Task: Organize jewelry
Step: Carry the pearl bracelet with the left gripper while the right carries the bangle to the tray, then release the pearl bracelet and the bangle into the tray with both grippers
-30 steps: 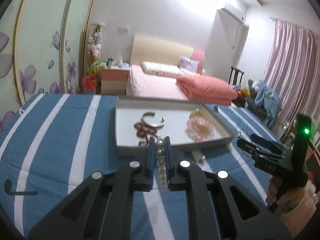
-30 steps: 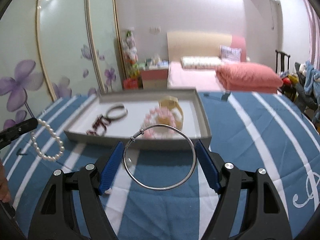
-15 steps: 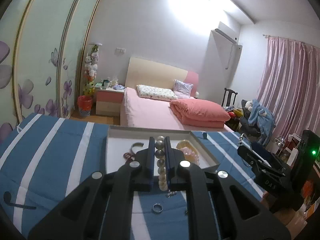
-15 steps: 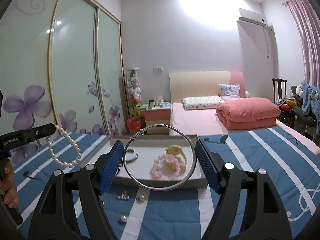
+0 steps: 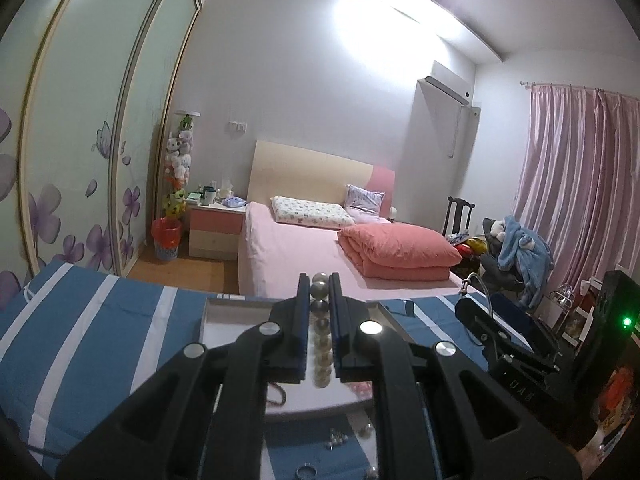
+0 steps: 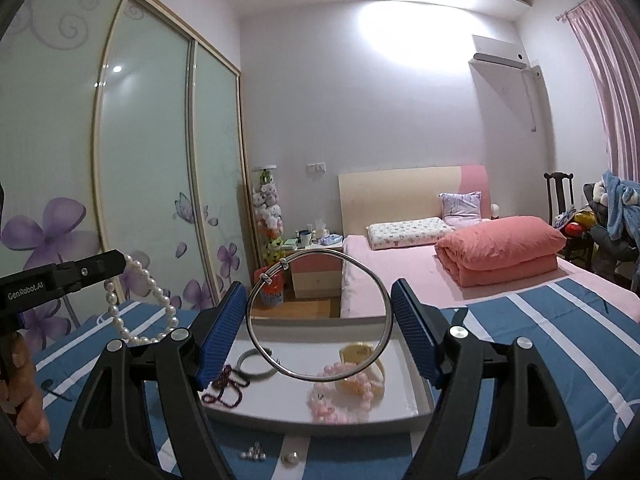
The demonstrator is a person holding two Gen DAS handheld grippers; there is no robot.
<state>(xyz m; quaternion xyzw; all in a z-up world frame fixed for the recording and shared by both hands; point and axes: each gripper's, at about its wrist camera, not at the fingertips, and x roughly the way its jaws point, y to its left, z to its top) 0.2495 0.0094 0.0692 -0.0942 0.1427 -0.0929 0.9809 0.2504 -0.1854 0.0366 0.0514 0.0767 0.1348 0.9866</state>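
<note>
L claw (image 5: 320, 292) pinching pearl strand (image 5: 321, 336), hanging vertical; R claw (image 6: 318, 308) gripping bangle (image 6: 318, 316) upright.

left claw (image 5: 320, 300): raised, level, fingers nearly together, clamped on a pearl strand (image 5: 321, 332) running between them | right claw (image 6: 318, 320): raised, level, fingers spread wide, each pressing a side of a silver hoop (image 6: 318, 316) | left hand (image 6: 24, 392): bare, gripping its handle
</note>
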